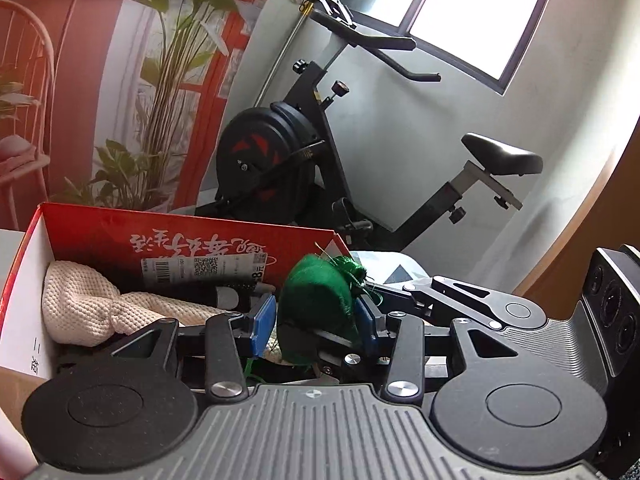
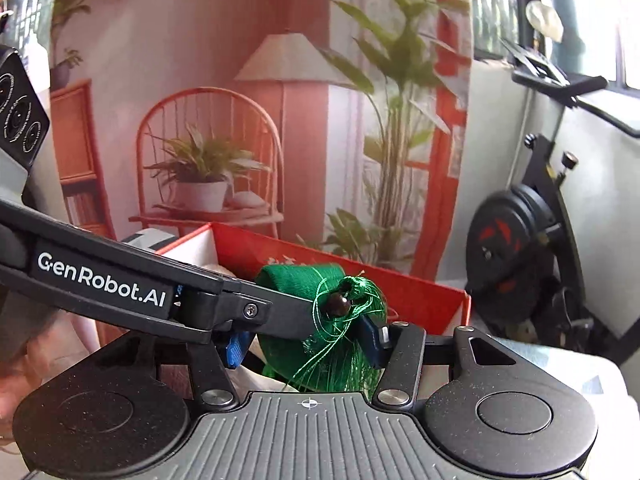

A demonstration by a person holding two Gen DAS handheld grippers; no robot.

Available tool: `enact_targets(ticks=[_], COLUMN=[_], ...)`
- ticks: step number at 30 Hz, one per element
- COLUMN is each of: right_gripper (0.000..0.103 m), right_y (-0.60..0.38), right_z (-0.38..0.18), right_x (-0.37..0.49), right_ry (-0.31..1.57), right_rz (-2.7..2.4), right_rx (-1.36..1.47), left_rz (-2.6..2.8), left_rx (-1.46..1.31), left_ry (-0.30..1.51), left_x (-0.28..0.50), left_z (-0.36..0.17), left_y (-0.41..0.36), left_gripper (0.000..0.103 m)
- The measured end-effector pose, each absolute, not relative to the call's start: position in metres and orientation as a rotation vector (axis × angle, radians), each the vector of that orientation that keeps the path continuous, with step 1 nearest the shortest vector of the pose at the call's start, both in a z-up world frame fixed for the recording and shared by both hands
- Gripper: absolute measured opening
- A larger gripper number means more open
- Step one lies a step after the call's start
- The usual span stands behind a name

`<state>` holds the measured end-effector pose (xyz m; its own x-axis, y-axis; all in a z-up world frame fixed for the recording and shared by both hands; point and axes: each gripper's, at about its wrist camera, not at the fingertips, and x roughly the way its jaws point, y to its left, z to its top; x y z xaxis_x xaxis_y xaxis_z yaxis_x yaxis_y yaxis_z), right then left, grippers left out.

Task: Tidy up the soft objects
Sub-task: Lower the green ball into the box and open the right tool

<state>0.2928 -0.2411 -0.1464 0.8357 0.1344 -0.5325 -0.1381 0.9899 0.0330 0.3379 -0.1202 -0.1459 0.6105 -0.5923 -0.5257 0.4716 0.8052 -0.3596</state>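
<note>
The green pouch (image 1: pixel 320 308) sits pinched between the left gripper (image 1: pixel 318 316) fingers, its blue pads (image 1: pixel 265 316) pressed into the cloth on both sides, so this gripper is closed on it. From the right wrist view the same pouch (image 2: pixel 296 320) also lies between the right gripper (image 2: pixel 306 342) fingers, whose blue pads (image 2: pixel 239 350) stand close against it. They look closed on the pouch too, though the left gripper's finger crossing in front hides part of the contact. Both holding it at once suggests a handover, or a steadying grip so the loose cloth does not slump.

A tassel (image 2: pixel 340 344) with a dark bead (image 2: pixel 338 302) hangs off the pouch toward the right finger of the right gripper. Its threads dangle free, likely why the grip is on the body, not the strings.

Just beyond the fingertips stands the red box (image 1: pixel 192 224), open at the top. A cream knit (image 1: pixel 84 304) already lies inside, left of the left finger. The pouch hangs above the box's near edge, probably bound for it.
</note>
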Motion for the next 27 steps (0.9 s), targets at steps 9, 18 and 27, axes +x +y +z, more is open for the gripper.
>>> enact_targets(ticks=[9, 18, 27], right_gripper=[0.083, 0.102, 0.103], right_y=[-0.253, -0.260, -0.249], right_z=[-0.161, -0.142, -0.109], right_x=[0.286, 0.262, 0.231], right_ry=[0.570, 0.526, 0.480], right_rz=[0.030, -0.088, -0.196], right_rx=[0.081, 0.133, 0.131], left_rz=[-0.514, -0.366, -0.224], left_rx=[-0.141, -0.093, 0.039], left_ry=[0.675, 0.575, 0.524], left_x=[0.339, 0.308, 0.270], left_z=[-0.136, -0.100, -0.070], left_y=[-0.106, -0.067, -0.047], left_gripper=[0.066, 0.103, 0.103])
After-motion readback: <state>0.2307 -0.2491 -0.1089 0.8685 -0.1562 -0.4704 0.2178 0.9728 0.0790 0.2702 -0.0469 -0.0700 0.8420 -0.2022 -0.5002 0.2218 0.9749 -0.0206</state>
